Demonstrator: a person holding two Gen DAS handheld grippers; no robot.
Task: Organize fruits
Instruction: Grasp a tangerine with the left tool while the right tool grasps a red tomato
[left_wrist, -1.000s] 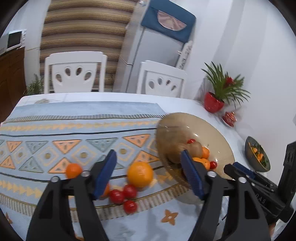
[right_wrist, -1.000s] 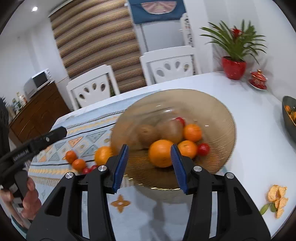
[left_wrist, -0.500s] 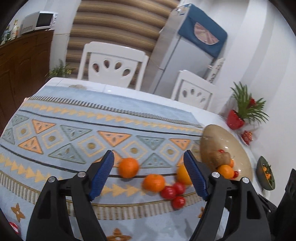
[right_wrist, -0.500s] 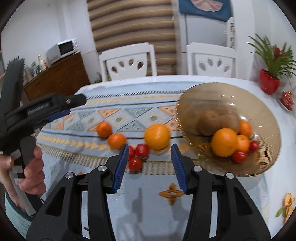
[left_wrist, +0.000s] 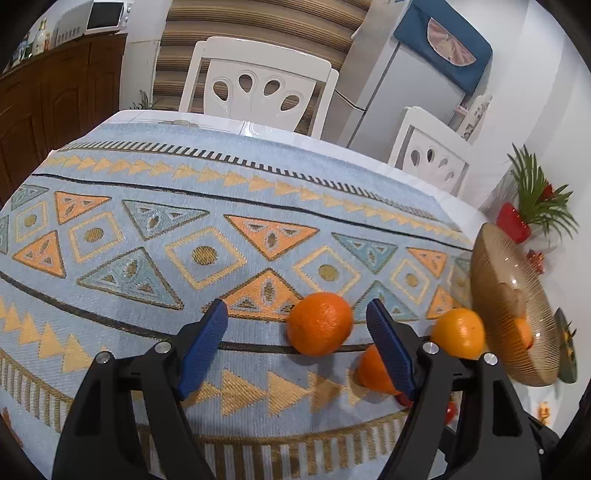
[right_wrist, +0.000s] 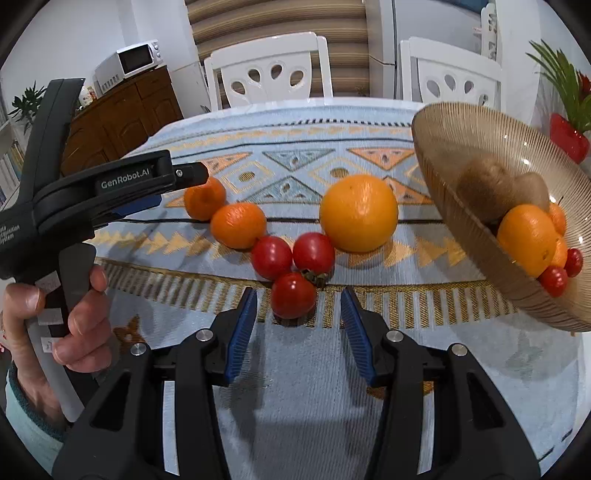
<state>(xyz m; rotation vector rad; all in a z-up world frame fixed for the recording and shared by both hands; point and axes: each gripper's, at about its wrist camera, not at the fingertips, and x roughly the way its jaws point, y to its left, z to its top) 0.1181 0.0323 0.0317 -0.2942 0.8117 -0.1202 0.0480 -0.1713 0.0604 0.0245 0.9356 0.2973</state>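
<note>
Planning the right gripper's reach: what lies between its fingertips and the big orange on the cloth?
In the right wrist view, three tomatoes sit between the right gripper and the big orange.

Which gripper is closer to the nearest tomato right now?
Right. The right gripper is open just short of the nearest tomato; the left gripper is off to its left, aimed at a tangerine.

Bright, even indoor light from overhead in both views. Soft shadows thrown toward the camera under the right gripper (right_wrist: 298, 325) onto the cloth (right_wrist: 295, 387). Small white glints on the tomatoes (right_wrist: 293, 295) and a spot of glare on the bowl (right_wrist: 480, 147). Heavy fisheye bend, chairs (left_wrist: 258, 85) and cloth edges curving, black vignette at the corners. Slight motion blur on the mandarin (left_wrist: 319, 323); bowl rim softened too.
</note>
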